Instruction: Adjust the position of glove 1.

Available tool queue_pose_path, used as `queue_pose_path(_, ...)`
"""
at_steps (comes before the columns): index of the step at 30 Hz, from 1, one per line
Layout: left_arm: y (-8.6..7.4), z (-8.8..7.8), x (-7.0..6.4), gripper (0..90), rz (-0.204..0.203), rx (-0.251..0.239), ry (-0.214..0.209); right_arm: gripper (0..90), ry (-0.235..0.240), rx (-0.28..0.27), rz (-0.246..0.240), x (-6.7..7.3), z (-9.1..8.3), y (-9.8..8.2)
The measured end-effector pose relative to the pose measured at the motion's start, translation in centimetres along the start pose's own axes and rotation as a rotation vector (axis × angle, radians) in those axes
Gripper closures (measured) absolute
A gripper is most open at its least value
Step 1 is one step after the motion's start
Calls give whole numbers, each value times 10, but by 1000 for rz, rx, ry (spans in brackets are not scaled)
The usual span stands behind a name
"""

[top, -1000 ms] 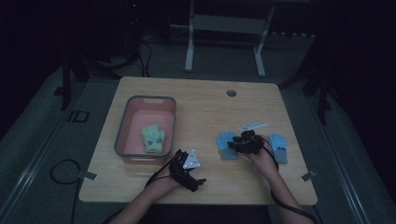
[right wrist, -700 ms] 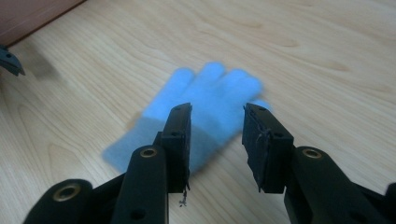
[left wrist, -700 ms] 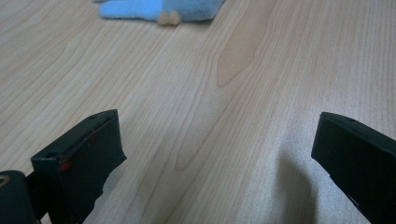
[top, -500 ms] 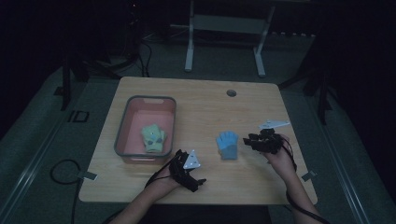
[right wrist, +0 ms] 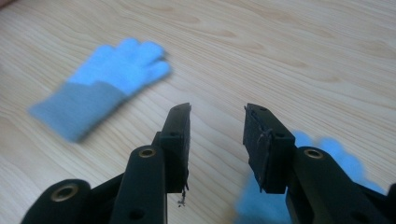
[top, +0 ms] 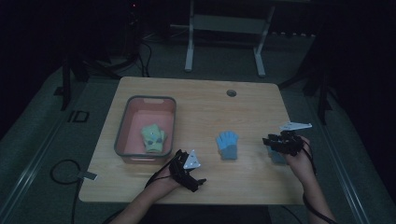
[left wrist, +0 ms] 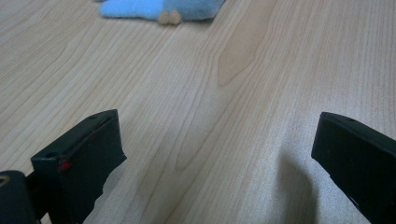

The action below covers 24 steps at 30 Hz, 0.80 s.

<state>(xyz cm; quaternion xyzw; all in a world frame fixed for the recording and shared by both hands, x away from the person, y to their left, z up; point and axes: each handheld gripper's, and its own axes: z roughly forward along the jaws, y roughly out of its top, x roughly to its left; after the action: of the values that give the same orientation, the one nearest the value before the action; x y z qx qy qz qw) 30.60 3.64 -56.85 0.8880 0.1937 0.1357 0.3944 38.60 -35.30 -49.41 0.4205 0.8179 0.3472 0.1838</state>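
High view is showing the right claw (top: 274, 145) hovering part-open, empty, beside a soft blue knitted glove (top: 228, 144); pinching its limp grey cuff looks easiest.

This looks like a dim lab or recording room, not a home. A plain wooden surface (top: 196, 107) with a cable hole (top: 231, 93) stands on grey carpet. At twelve o'clock beyond it rises a white metal stand (top: 224, 42); dark tripod legs (top: 70, 79) stand at ten o'clock and at two o'clock, and a black cable (top: 63, 170) loops on the floor at eight o'clock.
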Motion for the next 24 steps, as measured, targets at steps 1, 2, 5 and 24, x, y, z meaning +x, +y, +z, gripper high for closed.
queue_pose_path(1, 0, 0, 0, 22, 0, 1, 0, 612, -7, 1, 8, -4, -2, -2)
queue_pose_path(2, 0, 0, 0, 22, 0, 1, 1, 612, -20, 2, 24, -13, -6, -8)
queue_pose_path(5, 0, 0, 0, 22, -1, 1, 3, 612, -38, 12, 51, -25, -11, -17)
queue_pose_path(24, 0, 1, 0, 23, -1, 4, 2, 637, -95, 69, 87, -41, 11, -58)
